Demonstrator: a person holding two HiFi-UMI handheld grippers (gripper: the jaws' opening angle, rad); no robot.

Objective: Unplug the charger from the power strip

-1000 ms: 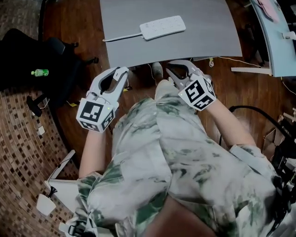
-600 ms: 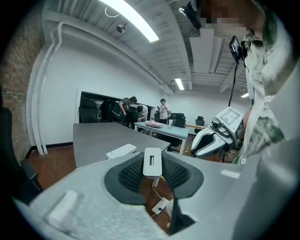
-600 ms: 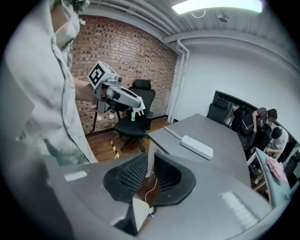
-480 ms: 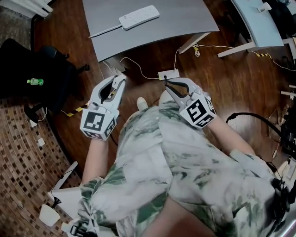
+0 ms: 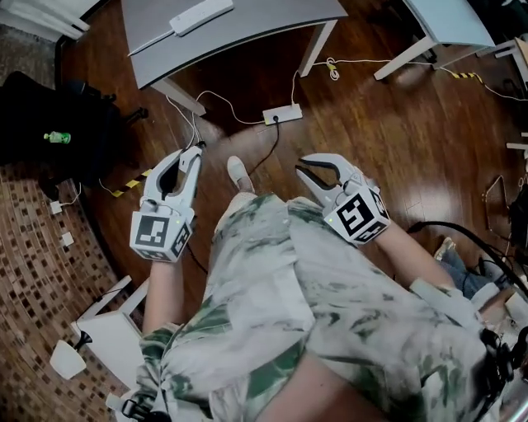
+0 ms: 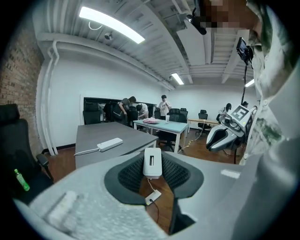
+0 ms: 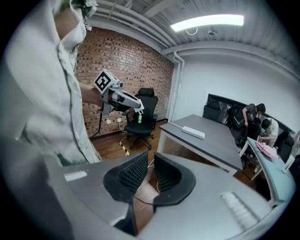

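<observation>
Since the charger (image 6: 152, 162) sat clamped between the jaws of the left gripper (image 5: 191, 153), well apart from the power strip (image 5: 200, 15), the unplugging itself was judged complete. That strip lay on the grey tabletop (image 5: 272, 21); its sockets were too small to check. Both grippers hung on the near side of the strip, off the tabletop and above the wooden floor (image 5: 371, 124). The right gripper (image 5: 304, 168), further right of the strip than the left one, had its jaws only slightly parted and held nothing. A second strip (image 5: 282, 114) lay on the floor, nearer than the tabletop strip, with a black lead (image 5: 266, 148) trailing from it.

The step in hand appeared to be carrying the freed charger clear. It would be done well with an even squeeze, the body square between the jaws so that it could not pivot. It should pass well above the floor lead and be released only once it rested on a surface.
</observation>
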